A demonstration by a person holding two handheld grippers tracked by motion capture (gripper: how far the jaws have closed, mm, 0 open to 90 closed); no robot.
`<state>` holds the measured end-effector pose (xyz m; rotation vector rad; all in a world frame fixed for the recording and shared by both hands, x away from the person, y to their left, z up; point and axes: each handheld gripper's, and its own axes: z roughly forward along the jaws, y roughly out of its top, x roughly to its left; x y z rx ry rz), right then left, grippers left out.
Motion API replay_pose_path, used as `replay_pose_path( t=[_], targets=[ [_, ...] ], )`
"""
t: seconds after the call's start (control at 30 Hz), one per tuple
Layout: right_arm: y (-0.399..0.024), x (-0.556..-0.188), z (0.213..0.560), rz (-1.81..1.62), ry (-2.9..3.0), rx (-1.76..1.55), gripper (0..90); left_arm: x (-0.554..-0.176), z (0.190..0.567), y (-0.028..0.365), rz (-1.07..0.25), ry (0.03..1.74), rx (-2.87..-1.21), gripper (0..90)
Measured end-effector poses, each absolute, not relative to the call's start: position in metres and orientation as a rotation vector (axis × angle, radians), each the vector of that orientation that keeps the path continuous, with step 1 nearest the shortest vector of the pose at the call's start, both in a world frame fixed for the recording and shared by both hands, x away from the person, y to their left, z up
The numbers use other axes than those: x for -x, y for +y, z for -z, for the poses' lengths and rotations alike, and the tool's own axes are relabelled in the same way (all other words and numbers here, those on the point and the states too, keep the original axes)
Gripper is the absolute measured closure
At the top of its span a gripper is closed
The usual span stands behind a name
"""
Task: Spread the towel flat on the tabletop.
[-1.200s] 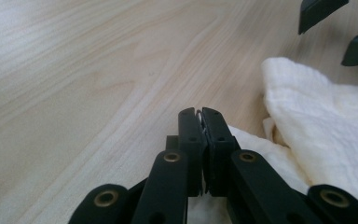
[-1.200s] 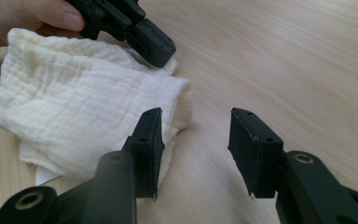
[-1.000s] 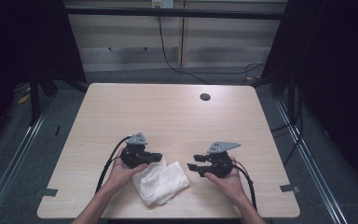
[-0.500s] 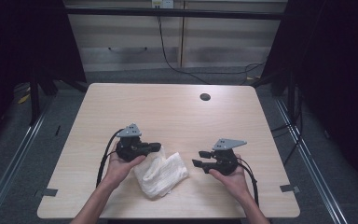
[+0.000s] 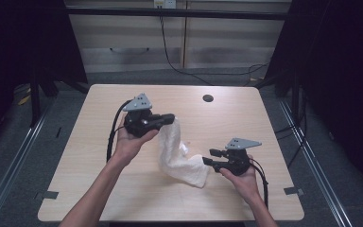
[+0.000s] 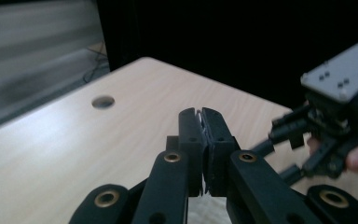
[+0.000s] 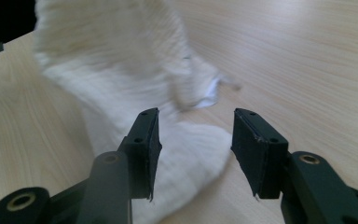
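Wooden table [image 5: 99, 189], left tongs [image 5: 170, 118] clamped on seemingly white towel [image 5: 177, 158], right tongs [image 5: 208, 157] parted

White ribbed cloth towel [image 5: 177, 153], pale matt wood-grain table [image 5: 99, 189], matt black plastic tool [image 7: 193, 154]

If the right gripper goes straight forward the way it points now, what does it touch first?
Most likely the white cloth: the open right gripper aims at its low end on the table, though the remaining gap is unclear.

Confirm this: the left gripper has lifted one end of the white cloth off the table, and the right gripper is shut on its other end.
Not quite. The right gripper is open, jaws apart, over the white cloth, as the right gripper view shows. The left gripper does hold one end up.
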<state>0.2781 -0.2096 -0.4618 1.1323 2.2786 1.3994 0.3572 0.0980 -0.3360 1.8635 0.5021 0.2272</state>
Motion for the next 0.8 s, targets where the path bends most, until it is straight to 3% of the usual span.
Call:
replay_pose_path(
  t=[0.2,0.37,0.63,0.8],
  targets=[
    [-0.217,-0.276,0.459,-1.403,2.252,-1.15,52.0,-0.348,0.299,0.084,-0.267,0.41,-1.823,88.0],
    [-0.223,-0.274,0.458,-1.409,2.23,-1.159,52.0,-0.34,0.304,0.095,-0.28,0.41,-1.849,88.0],
    [-0.223,-0.274,0.462,-1.383,2.242,-1.185,52.8,-0.324,0.382,0.155,-0.222,0.578,-1.881,87.9],
    [-0.218,-0.276,0.467,-1.363,2.274,-1.178,55.5,-0.328,0.411,0.184,-0.23,0.693,-1.895,87.8]
  ],
)
